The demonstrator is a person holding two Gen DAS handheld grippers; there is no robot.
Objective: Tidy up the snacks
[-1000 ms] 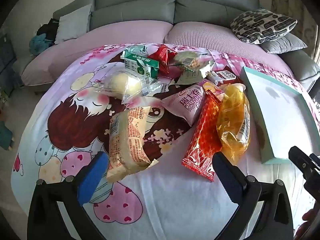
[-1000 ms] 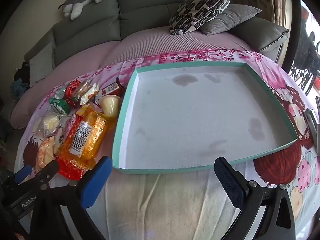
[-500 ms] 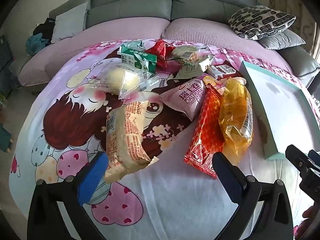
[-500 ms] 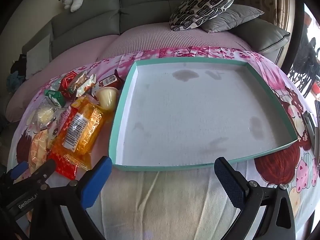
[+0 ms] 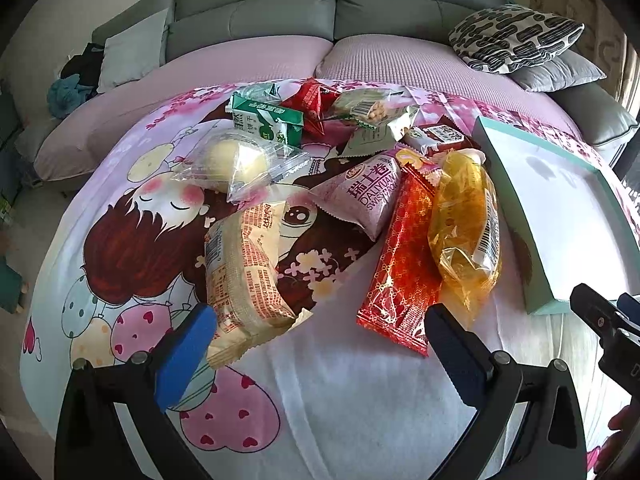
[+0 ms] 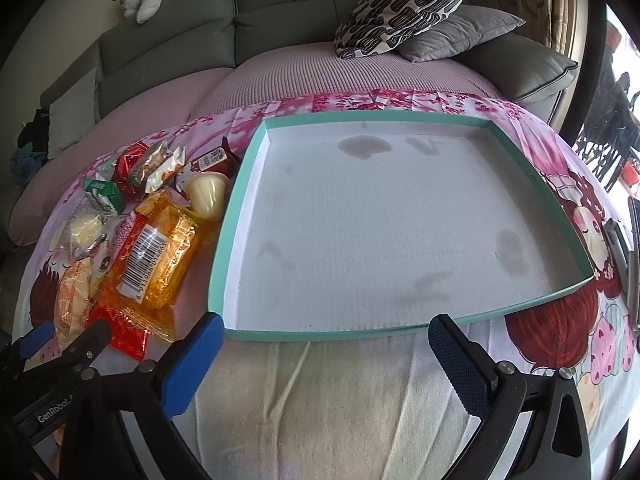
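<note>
Both claws crept fwd. Left claw (image 5: 320,332) gapes, empty, nr beige packet (image 5: 240,268); right claw (image 6: 324,344) gapes, empty, at vacant teal tray (image 6: 218,256). Snacks (image 5: 360,184) piled beside tray on counter, prob. awaiting sorting.

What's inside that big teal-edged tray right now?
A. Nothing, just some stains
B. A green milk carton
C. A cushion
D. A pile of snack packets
A: the tray holds only its stained white floor, while the snack packets all lie beside it on the cloth.
</note>
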